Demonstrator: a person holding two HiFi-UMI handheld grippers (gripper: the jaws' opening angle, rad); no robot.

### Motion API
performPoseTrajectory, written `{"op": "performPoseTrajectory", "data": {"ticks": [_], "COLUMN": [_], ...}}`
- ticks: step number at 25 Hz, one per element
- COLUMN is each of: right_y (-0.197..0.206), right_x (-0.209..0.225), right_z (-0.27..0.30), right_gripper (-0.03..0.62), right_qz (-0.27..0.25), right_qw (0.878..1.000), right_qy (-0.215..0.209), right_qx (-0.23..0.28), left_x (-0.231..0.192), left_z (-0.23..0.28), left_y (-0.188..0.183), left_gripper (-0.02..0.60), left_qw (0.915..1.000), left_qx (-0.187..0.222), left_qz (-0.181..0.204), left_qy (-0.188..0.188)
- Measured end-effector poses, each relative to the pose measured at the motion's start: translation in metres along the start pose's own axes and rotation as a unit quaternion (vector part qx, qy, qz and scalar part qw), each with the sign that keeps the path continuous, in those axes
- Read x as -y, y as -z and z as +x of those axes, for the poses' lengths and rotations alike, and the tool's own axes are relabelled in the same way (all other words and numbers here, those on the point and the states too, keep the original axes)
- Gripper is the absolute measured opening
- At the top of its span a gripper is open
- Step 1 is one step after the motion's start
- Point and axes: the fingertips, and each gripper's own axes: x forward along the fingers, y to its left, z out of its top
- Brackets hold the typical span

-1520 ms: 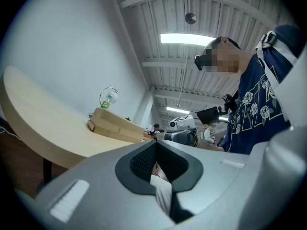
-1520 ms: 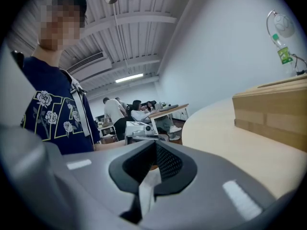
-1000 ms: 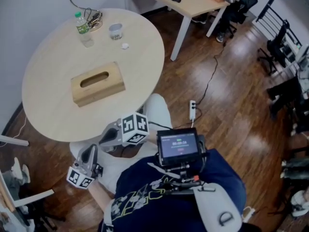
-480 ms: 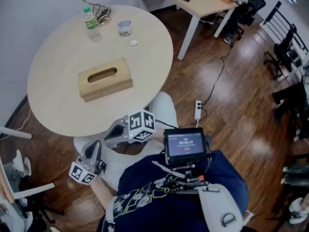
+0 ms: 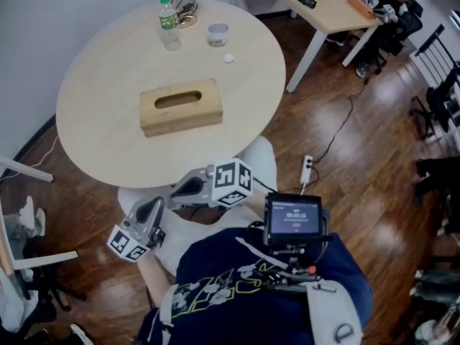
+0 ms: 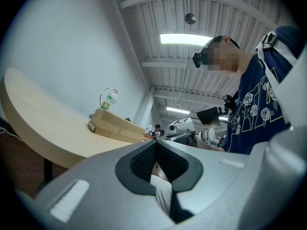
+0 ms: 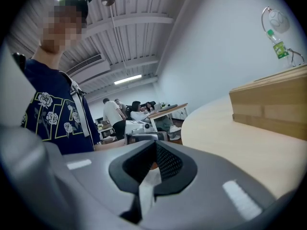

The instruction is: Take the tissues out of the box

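**Left gripper [image 5: 153, 208] and right gripper [image 5: 185, 190] are held closed and empty at the person's lap, off the near edge of the worktop [image 5: 93, 135].**

The wooden tissue box [image 5: 181, 106] is seen lying near the middle of the round worktop, its oval slot turned up, well apart from both grippers. In each gripper view the jaws are brought fully together, with nothing clamped between them. The left gripper is held lower and further left, and the right gripper is held beside it, nearer the worktop's edge. At the far side of the worktop a plastic bottle [image 5: 168, 24], a small cup [image 5: 218, 33] and a small white item [image 5: 228, 58] are set, apart from the box. A small screen [image 5: 293, 218] is worn at the person's chest.
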Motion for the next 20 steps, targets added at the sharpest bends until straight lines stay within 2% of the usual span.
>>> {"op": "performPoseTrajectory", "data": {"ticks": [10,15,20], "right_y": [-0.004,-0.001,0.003], "right_x": [-0.003,-0.005,-0.008], "right_z": [0.001,0.000,-0.001], "right_gripper": [0.000,0.000,0.000], "right_qz": [-0.008,-0.015,-0.027], "right_qw": [1.000,1.000,1.000], "right_qy": [-0.008,-0.008,-0.006], "right_qx": [0.003,-0.006,-0.014], "left_x": [-0.006,-0.005,-0.006], "left_z": [-0.008,0.000,-0.006], "left_y": [0.004,0.003,0.016], "left_gripper": [0.002,0.002,0.002], "left_qw": [0.9999,0.9996,0.9998], "left_qx": [-0.005,-0.003,-0.014], "left_qz": [-0.001,-0.024,-0.010], "left_qy": [-0.011,-0.018,-0.005]}}
